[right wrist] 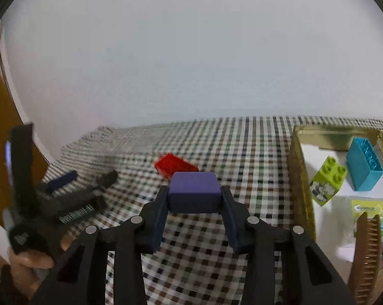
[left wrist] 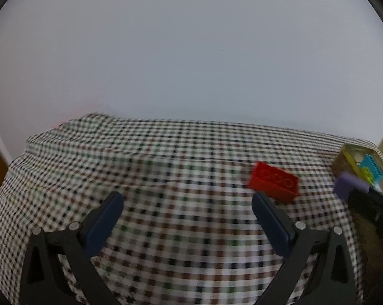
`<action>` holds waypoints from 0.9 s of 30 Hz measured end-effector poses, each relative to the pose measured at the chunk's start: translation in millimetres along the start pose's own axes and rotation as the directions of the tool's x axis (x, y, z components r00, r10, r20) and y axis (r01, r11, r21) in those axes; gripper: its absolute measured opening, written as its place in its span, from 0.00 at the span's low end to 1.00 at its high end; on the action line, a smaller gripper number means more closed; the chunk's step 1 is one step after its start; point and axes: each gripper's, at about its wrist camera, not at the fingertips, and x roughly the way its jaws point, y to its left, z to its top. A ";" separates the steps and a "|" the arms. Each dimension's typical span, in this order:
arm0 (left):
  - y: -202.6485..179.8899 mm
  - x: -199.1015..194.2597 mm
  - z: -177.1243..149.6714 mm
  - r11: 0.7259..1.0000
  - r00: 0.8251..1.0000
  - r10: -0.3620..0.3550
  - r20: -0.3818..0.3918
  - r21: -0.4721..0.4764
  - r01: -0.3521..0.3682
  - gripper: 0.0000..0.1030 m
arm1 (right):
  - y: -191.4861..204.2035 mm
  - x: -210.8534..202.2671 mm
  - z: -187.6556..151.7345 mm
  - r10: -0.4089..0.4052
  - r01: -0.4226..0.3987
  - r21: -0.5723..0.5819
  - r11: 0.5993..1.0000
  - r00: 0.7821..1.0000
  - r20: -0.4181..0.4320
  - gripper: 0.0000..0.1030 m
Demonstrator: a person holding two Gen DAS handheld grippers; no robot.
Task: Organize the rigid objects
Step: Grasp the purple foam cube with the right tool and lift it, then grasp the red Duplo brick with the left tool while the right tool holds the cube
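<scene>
Your checked cloth (right wrist: 217, 147) covers the table from edge to edge. At its right edge sits the gold-rimmed box (right wrist: 299, 178), and inside it you have a blue brick (right wrist: 363, 170) against the far wall, a green brick (right wrist: 327, 180) just beside it toward the cloth, and a brown comb (right wrist: 367, 256) at the near end. Your left gripper (left wrist: 187, 203) hangs over the middle of the cloth with its jaws spread wide and nothing between them. Your right gripper (right wrist: 194, 203) is clenched on the purple block (right wrist: 193, 190), lifted clear of the cloth. The red brick (left wrist: 274, 180) lies on the cloth toward the far edge, apart from the box.
</scene>
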 end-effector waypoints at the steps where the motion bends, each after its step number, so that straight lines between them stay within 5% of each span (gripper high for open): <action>1: -4.4 0.6 0.6 1.000 1.000 -0.021 0.002 0.008 0.021 0.99 | 1.5 -7.3 2.6 -0.005 0.005 -0.006 1.000 0.999 0.035 0.42; 10: -62.0 22.7 12.7 0.974 0.986 -0.161 -0.049 0.155 0.167 0.99 | 1.0 -20.2 13.1 -0.051 0.050 0.015 0.999 0.988 0.144 0.42; 15: -82.4 52.4 23.4 0.951 0.974 -0.183 -0.131 0.227 0.209 0.99 | 1.3 -24.2 17.4 -0.092 0.087 0.035 0.996 0.981 0.171 0.42; 18: -94.4 63.8 26.0 0.947 0.981 -0.124 -0.149 0.279 0.162 0.99 | -2.2 -29.8 12.8 -0.105 0.098 0.046 0.994 0.979 0.174 0.42; 21: -94.9 79.3 26.8 0.948 0.972 -0.101 -0.214 0.275 0.159 0.75 | -9.5 -29.2 12.3 -0.105 0.097 0.054 0.994 0.982 0.155 0.42; 23: -86.6 82.4 29.2 0.955 0.959 -0.153 -0.237 0.214 0.206 0.62 | -10.0 -29.0 12.3 -0.122 0.112 0.072 0.991 0.980 0.156 0.42; 27: -71.7 82.9 31.8 0.966 0.954 -0.185 -0.235 0.136 0.221 0.62 | -11.3 -33.1 13.5 -0.126 0.117 0.065 0.991 0.979 0.160 0.42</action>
